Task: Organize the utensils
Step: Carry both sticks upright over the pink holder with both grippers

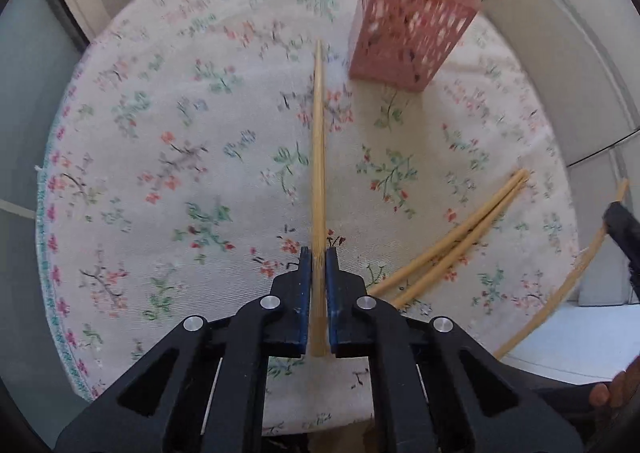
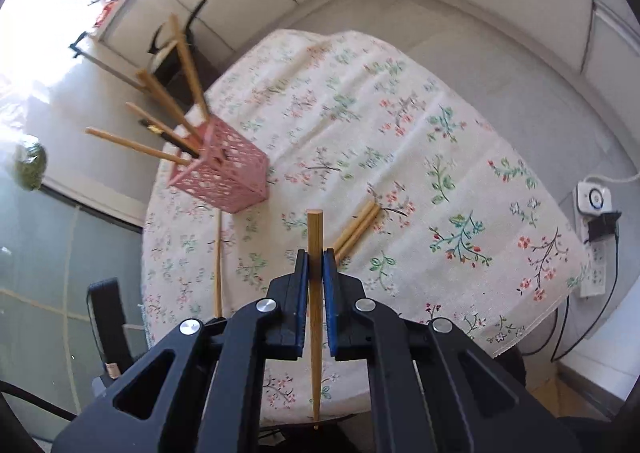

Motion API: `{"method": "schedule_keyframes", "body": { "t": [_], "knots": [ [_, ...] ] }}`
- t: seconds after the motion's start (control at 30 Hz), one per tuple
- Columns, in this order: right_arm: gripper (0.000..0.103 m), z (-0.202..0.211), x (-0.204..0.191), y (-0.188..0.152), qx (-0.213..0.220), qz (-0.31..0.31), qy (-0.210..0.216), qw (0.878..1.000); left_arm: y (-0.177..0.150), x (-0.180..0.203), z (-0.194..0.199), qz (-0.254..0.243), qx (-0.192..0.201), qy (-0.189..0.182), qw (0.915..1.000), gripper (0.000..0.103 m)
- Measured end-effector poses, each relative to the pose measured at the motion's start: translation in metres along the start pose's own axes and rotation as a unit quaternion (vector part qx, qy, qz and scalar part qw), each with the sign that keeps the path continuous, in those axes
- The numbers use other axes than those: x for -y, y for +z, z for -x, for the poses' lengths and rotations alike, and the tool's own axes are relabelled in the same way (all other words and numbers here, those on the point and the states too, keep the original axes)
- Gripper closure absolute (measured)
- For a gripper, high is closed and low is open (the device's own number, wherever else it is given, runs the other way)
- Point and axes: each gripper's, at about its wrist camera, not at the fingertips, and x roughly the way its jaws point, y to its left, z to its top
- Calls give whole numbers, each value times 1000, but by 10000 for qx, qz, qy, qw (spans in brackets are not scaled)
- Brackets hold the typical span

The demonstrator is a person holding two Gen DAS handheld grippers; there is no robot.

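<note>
Left wrist view: the left gripper (image 1: 319,253) pinches one chopstick (image 1: 318,157) between narrow jaws, its long axis running straight ahead toward the pink basket (image 1: 408,29), which stands just right of its far tip on the floral cloth (image 1: 160,133). Two loose chopsticks (image 1: 460,237) lie nearer than the basket, off to its right, clear of that line. The right gripper (image 2: 316,253) clamps a second chopstick (image 2: 315,293); the basket lies up-left of it, already bristling with sticks that crowd its mouth.
</note>
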Motion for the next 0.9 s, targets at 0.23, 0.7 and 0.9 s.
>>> {"method": "schedule_keyframes", "body": {
  "t": [0.23, 0.7, 0.9],
  "knots": [
    [95, 43, -36, -7, 512, 796, 307, 9950, -12, -22, 95, 27, 1335, -438, 9901, 96],
    [95, 118, -78, 20, 1314, 1064, 884, 9816, 1, -21, 153, -237, 2683, -641, 9609, 96],
    [95, 145, -91, 38, 1560, 1004, 1057, 9769, 20, -21, 200, -220, 3206, -895, 9427, 96]
  ]
}}
